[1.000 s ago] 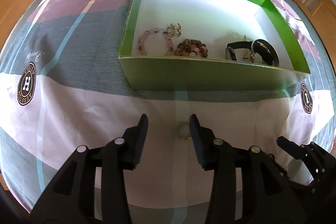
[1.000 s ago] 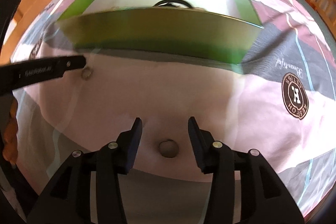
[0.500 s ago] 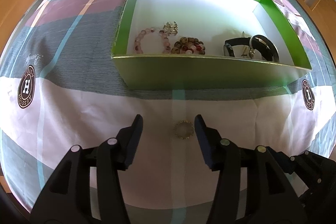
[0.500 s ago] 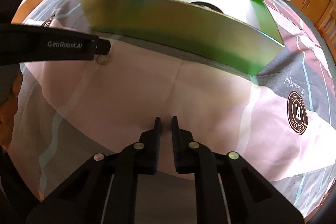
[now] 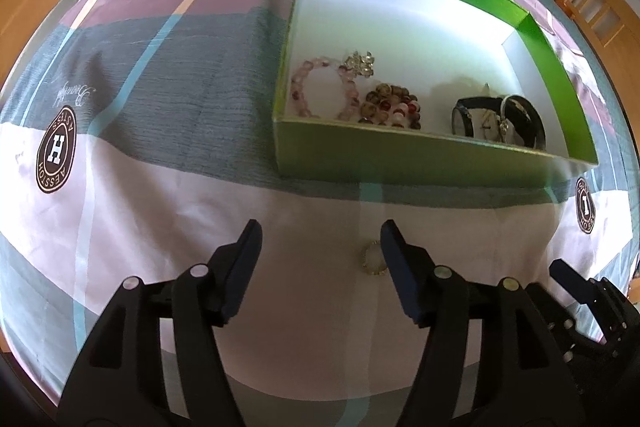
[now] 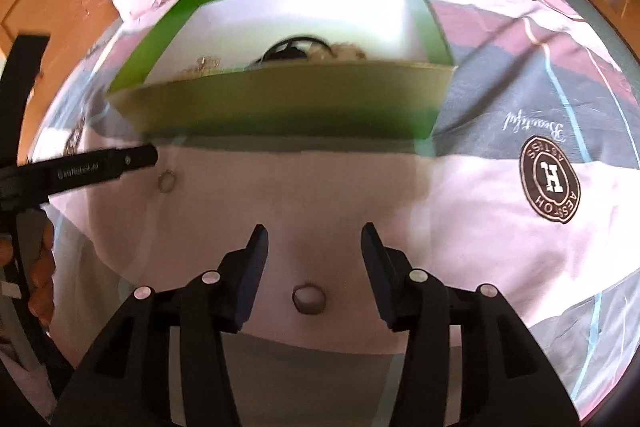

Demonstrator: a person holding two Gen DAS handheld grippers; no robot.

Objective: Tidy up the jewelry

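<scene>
Left tool (image 5: 320, 239) opening, beaded ring (image 5: 374, 258) beside its right finger, right tool (image 6: 314, 241) opening above plain ring (image 6: 309, 299)

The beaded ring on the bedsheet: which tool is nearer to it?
Left. The beaded ring lies beside the left tool's inner right finger; the right tool hangs over a plain ring farther off.

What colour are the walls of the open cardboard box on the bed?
Green, with a white floor; the open cardboard box shows best in the left wrist view.
</scene>
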